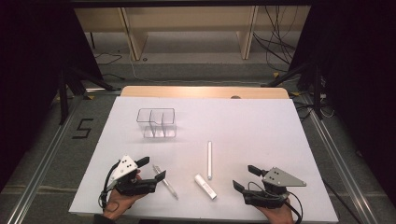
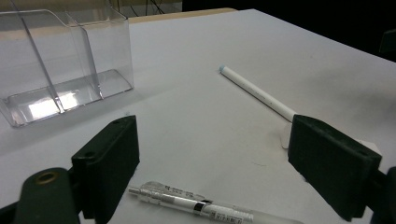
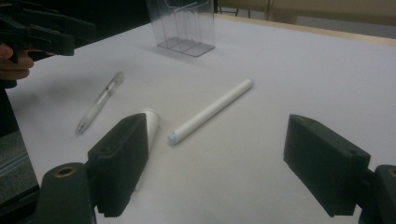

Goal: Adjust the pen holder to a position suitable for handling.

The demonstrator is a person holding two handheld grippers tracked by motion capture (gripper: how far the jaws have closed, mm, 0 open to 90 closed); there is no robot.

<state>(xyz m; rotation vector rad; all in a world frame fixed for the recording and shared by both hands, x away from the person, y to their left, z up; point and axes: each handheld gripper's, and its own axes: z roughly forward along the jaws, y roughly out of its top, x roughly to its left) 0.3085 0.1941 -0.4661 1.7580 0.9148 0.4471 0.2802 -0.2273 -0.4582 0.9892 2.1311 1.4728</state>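
A clear pen point(image 1: 166, 182) lies on the white table near the front, just right of my left gripper point(image 1: 151, 169), which is open and holds nothing. In the left gripper view the clear pen point(image 2: 196, 205) lies low between the wide-apart jaws of the left gripper point(image 2: 215, 158). A long white marker point(image 1: 209, 160) and a short white stick point(image 1: 205, 186) lie mid-table. My right gripper point(image 1: 246, 177) is open and empty at the front right. Ahead of the right gripper point(image 3: 219, 158) are the white marker point(image 3: 212, 110), the short stick point(image 3: 150, 122) and the clear pen point(image 3: 99, 102).
A clear plastic organiser point(image 1: 156, 123) with upright dividers stands at the back left of the table point(image 1: 261, 126). The organiser point(image 2: 60, 60) is empty in the left gripper view. The other hand's gripper point(image 3: 42, 30) is at the top left of the right gripper view.
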